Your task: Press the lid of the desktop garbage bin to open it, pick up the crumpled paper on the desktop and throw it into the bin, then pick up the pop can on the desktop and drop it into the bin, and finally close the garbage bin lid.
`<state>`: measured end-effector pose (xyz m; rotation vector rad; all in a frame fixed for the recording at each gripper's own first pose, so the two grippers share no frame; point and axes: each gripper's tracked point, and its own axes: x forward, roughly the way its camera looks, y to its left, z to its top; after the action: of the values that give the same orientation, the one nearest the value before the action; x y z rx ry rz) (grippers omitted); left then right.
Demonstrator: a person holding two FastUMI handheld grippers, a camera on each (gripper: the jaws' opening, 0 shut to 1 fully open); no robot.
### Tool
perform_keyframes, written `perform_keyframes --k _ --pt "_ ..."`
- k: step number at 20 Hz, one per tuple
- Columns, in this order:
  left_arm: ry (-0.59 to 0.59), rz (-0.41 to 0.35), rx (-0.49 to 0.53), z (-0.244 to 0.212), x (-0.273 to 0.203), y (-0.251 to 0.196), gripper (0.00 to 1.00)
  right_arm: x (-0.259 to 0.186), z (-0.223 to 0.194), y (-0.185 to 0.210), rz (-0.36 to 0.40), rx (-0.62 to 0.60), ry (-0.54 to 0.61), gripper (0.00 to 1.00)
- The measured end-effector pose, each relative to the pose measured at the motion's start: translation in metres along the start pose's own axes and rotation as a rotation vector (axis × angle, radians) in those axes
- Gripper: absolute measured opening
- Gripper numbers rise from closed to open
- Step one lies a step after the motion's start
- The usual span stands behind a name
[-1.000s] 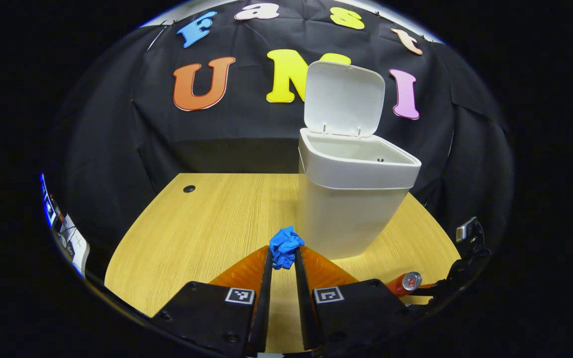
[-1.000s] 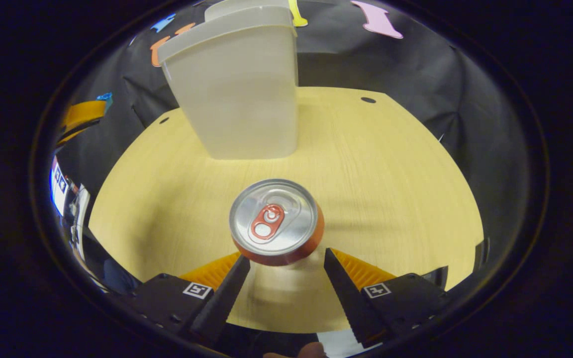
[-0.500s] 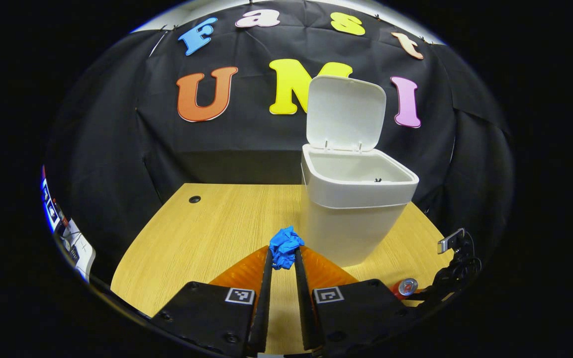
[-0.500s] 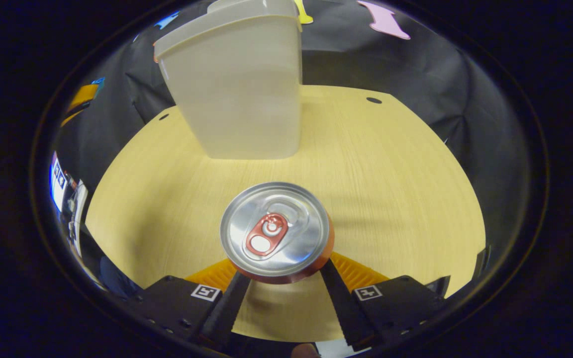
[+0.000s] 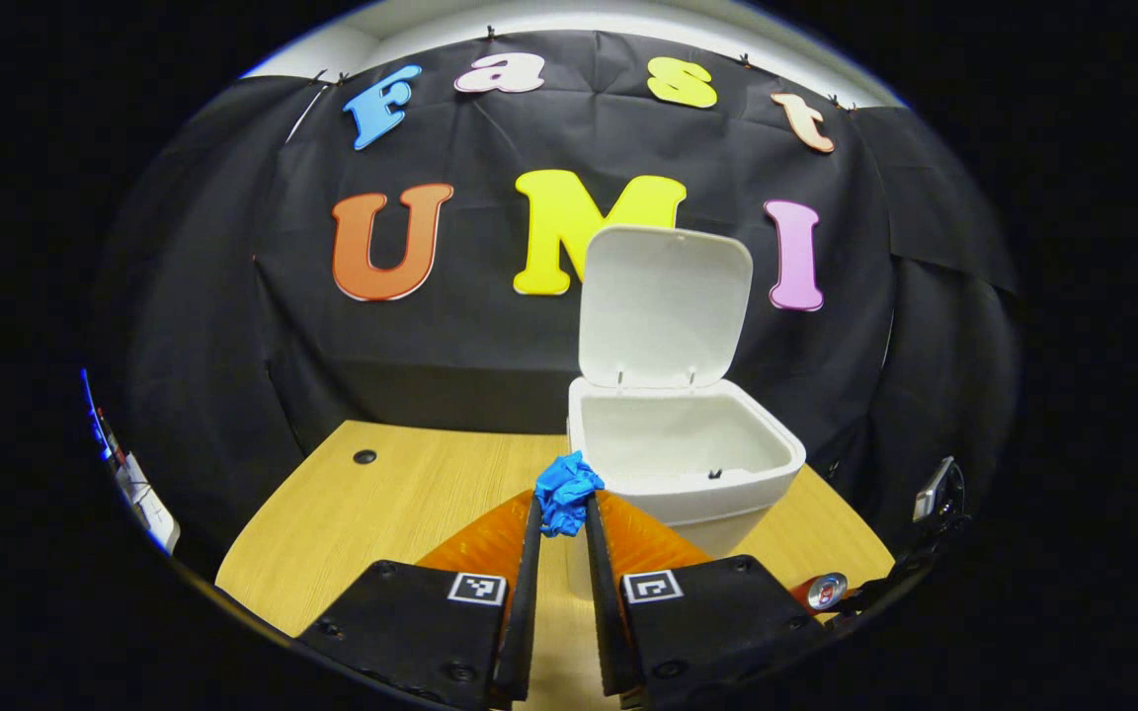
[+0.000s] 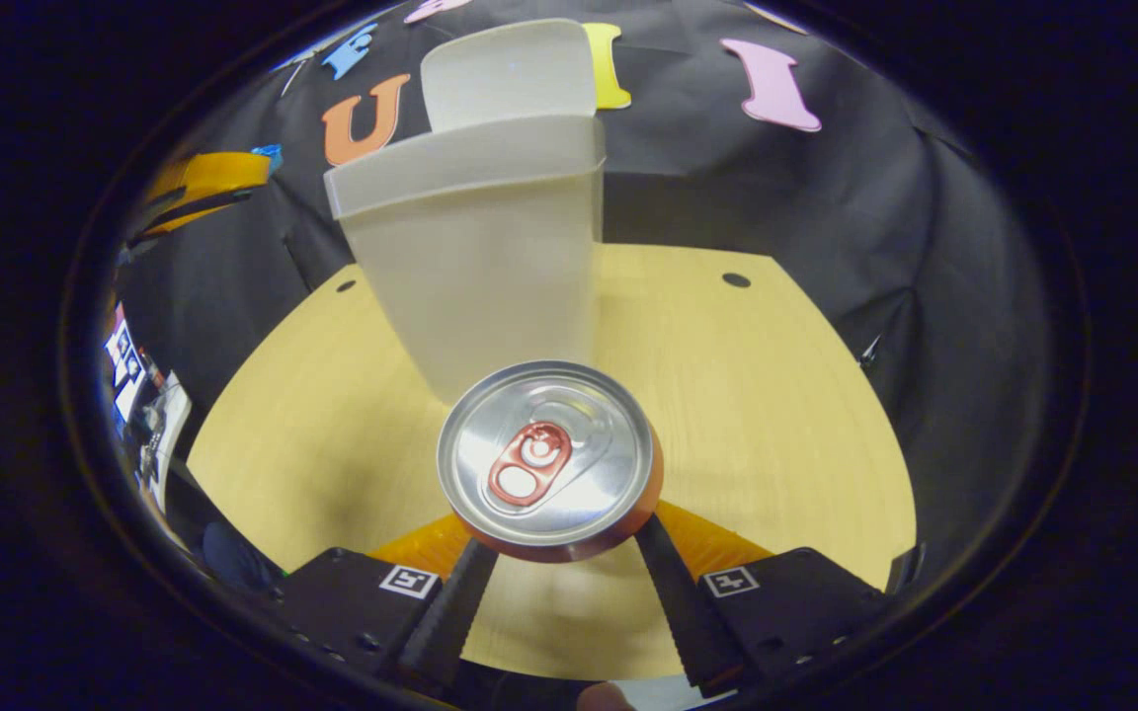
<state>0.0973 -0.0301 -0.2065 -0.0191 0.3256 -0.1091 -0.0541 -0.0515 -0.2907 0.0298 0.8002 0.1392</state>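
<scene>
Wooden desk [image 5: 411,494] carries white plastic bin [image 5: 683,464], lid up. Left gripper [image 5: 561,523] jaws pinch crumpled blue paper [image 5: 565,489]; centre over opening before release. Right gripper [image 6: 561,538] jaws clamp red can [image 6: 547,459].

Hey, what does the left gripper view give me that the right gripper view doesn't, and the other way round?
Left gripper view alone: the bin's open inside, the raised lid's underside, and the blue crumpled paper pinched in the left gripper.

Right gripper view alone: the pop can's silver top with its pull tab close up, the can held between the right gripper's fingers, and the bin's outer wall from low down.

Both: the white bin, the wooden desktop, the pop can, and the black cloth wall.
</scene>
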Motion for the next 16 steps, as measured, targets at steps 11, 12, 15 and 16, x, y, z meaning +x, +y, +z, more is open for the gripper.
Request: perform_keyframes --k 11,12,15,16 --pt "0.000 -0.064 -0.026 0.014 0.085 -0.047 0.32 -0.059 0.048 -0.073 -0.149 0.069 -0.128 0.82" --pt "0.008 -0.072 -0.033 0.012 0.090 -0.050 0.33 -0.061 0.046 -0.077 -0.157 0.080 -0.125 0.82" --pt "0.020 -0.077 -0.028 0.007 0.094 -0.055 0.43 -0.064 0.043 -0.084 -0.175 0.098 -0.121 0.82" --pt "0.024 -0.074 -0.017 0.006 0.092 -0.055 0.48 -0.066 0.044 -0.084 -0.174 0.104 -0.123 0.82"
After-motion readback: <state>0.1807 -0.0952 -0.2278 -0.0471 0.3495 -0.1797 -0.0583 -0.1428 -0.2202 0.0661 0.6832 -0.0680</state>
